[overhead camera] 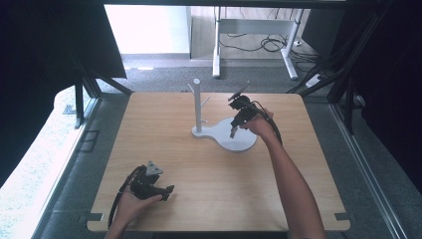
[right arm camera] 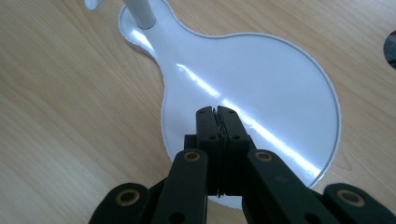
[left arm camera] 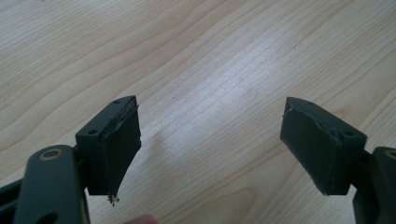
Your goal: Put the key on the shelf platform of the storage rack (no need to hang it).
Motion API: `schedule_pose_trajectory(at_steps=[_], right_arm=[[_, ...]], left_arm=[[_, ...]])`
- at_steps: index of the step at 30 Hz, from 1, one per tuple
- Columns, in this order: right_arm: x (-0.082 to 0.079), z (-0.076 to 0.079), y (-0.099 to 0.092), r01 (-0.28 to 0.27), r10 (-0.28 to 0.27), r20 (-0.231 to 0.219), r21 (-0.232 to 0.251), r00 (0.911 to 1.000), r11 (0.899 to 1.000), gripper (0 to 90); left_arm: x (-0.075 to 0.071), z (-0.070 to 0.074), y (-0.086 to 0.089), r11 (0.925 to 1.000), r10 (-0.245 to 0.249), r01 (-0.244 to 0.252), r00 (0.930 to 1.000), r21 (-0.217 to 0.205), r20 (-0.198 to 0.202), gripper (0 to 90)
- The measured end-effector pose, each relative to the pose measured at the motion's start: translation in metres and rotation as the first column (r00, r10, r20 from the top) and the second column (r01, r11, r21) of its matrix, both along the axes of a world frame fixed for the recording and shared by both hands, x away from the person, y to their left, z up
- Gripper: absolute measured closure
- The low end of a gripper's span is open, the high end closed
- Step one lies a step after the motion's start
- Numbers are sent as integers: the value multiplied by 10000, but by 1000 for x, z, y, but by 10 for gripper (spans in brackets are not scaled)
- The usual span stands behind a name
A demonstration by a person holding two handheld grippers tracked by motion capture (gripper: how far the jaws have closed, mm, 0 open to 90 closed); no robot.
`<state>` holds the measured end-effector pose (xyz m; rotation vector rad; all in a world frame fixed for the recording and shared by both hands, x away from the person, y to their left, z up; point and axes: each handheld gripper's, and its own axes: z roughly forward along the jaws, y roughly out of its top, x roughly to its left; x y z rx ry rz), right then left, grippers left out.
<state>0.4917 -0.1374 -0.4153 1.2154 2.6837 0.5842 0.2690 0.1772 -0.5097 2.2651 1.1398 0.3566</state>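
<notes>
Pale wooden table (overhead camera: 209, 184), white stand (overhead camera: 226, 134), grey carpet beyond.

High view: fixed above the person's side, facing forward and down; takes in the whole wooden table (overhead camera: 209, 189) and floor beyond it, from well back.

Left gripper view: rides on the left gripper (left arm camera: 210, 135), looks along its jaws steeply down at bare tabletop, very near the wood.

Right gripper view: rides on the right gripper (right arm camera: 217, 112), tilted down over the white stand base (right arm camera: 261, 70), close above it; the post's foot (right arm camera: 139, 14) sits at the top edge.

Shared: the base (overhead camera: 234, 137) and post (overhead camera: 197, 104) appear in both the high view and the right gripper view; the tabletop appears in all three.
</notes>
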Motion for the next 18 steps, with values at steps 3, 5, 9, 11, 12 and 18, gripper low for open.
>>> schedule_pose_trajectory(at_steps=[3,5,9,11,12,18], right_arm=[[4,-3,2,91,-91,54,-69,9999,9999,895],[7,-5,2,127,-127,46,-45,9999,9999,895],[13,-10,0,291,-290,58,-86,9996,9995,894],[15,-13,-1,366,-366,85,-92,9993,9993,894],[16,-15,-1,402,-400,166,-122,9991,9991,894],[19,-26,-6,538,-537,101,-85,9985,9985,892]], left_arm=[[0,0,0,10000,-26,26,10000,10,-9,205],[0,0,0,10000,-3,3,10000,-9,6,205],[0,0,1,10000,30,-30,10000,-35,13,205],[0,0,1,10000,42,-42,10000,-19,6,205],[0,-1,1,10000,22,-22,10000,-16,-6,206],[1,-2,-1,10000,-2,2,10000,41,-42,205]])
